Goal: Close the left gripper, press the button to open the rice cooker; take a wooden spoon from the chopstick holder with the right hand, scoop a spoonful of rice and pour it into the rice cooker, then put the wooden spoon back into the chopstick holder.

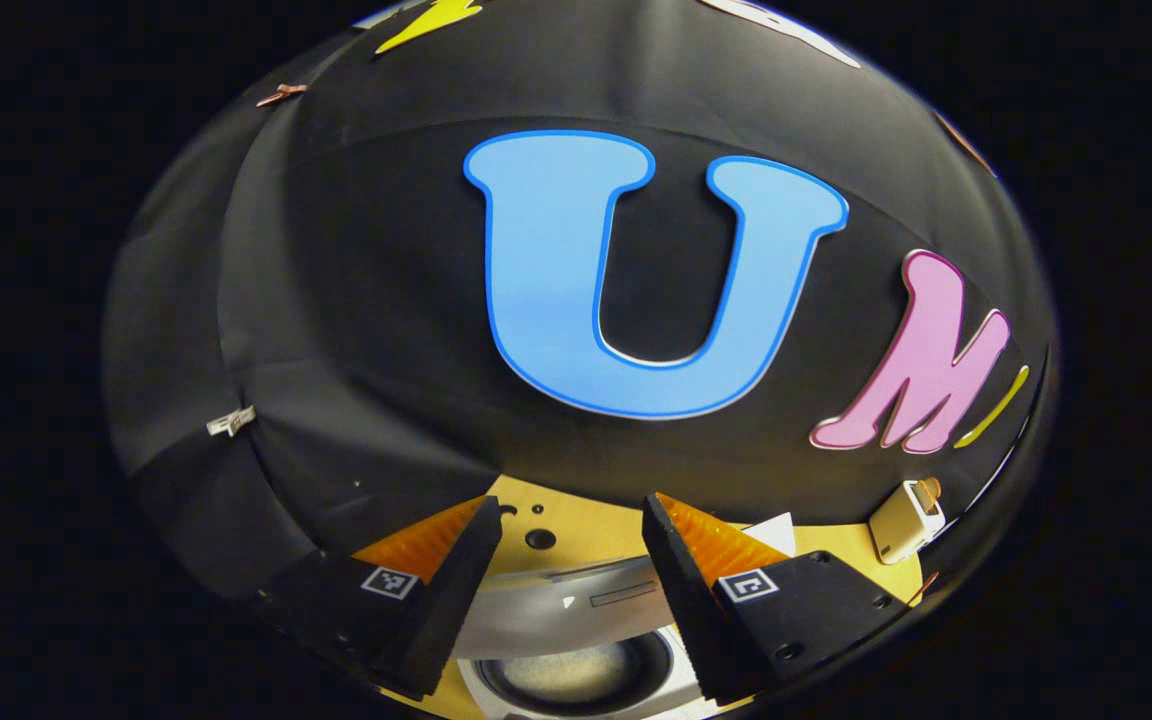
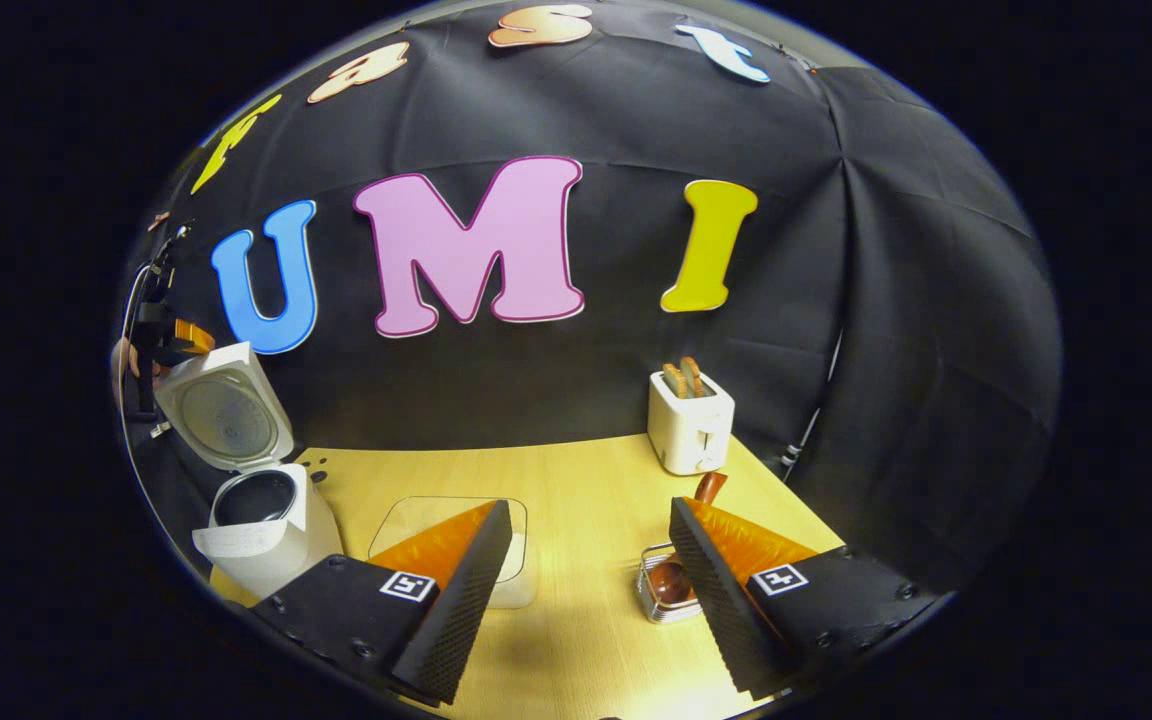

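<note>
The white rice cooker [image 2: 266,530] stands at the table's left with its lid [image 2: 226,405] swung up and the dark inner pot [image 2: 254,497] showing. In the left gripper view the pot [image 1: 576,675] lies right below my left gripper [image 1: 571,505], which is open and holds nothing. That gripper [image 2: 168,338] hovers over the lid in the right gripper view. My right gripper [image 2: 591,508] is open above the table's front. The wooden spoon [image 2: 706,490] stands in the wire chopstick holder [image 2: 658,600], just left of the right finger. A clear rice container [image 2: 526,585] is partly hidden behind the left finger.
A white toaster [image 2: 691,420] with two slices in it stands at the back right of the wooden table [image 2: 586,480]; it also appears as the toaster [image 1: 904,520] in the left gripper view. Black cloth walls close in the table behind and on the right.
</note>
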The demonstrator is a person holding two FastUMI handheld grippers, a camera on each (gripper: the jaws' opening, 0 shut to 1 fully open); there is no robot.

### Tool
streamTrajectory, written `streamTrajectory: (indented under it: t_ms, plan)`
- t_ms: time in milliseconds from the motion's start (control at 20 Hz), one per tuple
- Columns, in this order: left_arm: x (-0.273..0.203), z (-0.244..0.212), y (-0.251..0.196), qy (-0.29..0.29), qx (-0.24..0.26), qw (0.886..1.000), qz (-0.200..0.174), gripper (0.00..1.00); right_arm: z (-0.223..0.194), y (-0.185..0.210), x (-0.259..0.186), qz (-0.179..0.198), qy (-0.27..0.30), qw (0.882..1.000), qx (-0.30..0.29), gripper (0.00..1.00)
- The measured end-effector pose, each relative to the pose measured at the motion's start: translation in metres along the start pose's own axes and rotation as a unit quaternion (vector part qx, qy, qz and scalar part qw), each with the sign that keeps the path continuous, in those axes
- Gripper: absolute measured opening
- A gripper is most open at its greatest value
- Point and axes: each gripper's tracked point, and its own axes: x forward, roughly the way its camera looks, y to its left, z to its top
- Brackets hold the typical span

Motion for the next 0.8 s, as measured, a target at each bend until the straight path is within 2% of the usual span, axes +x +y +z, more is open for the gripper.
streamTrajectory:
  t_ms: [400, 800]
  plan:
    - [-0.048, -0.114, -0.018, 0.066, -0.013, 0.998, 0.015, 0.93, -0.014, 0.001, 0.014, 0.050, 0.022, 0.998, 0.009, 0.99]
    - [-0.060, -0.200, -0.023, 0.100, 0.024, 0.994, 0.045, 0.94, -0.031, 0.000, 0.012, 0.067, 0.043, 0.997, -0.002, 0.98]
